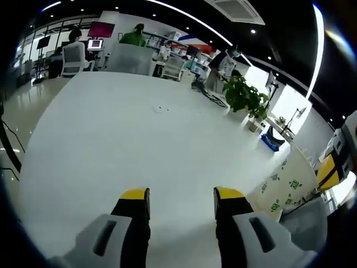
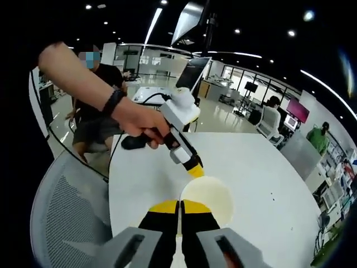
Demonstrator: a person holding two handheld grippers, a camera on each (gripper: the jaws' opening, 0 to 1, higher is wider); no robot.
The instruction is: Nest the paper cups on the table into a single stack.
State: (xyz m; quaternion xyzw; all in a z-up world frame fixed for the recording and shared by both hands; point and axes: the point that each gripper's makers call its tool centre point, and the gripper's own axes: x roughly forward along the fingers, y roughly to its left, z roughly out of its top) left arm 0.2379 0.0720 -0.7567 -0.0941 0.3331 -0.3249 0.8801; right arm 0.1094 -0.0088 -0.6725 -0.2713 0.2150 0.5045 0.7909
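A cream paper cup with green print (image 1: 284,187) stands tilted at the right of the left gripper view, at the edge of the white table (image 1: 122,139). A yellow-tipped part of my right gripper (image 1: 329,170) shows beside it. My left gripper (image 1: 181,195) is open over bare table, nothing between its fingers. In the right gripper view I look into the cup's mouth (image 2: 207,202). My right gripper (image 2: 179,207) is shut on the cup's wall at its near rim. The left gripper's yellow fingertip (image 2: 195,170), held by a hand, hovers at the cup's far rim.
A potted plant (image 1: 245,95) and a blue object (image 1: 272,139) sit beyond the table's right side, with office chairs and people at the far end. A grey mesh chair (image 2: 61,212) is near the table edge, a black object (image 2: 131,142) lies on the table, and a person sits behind.
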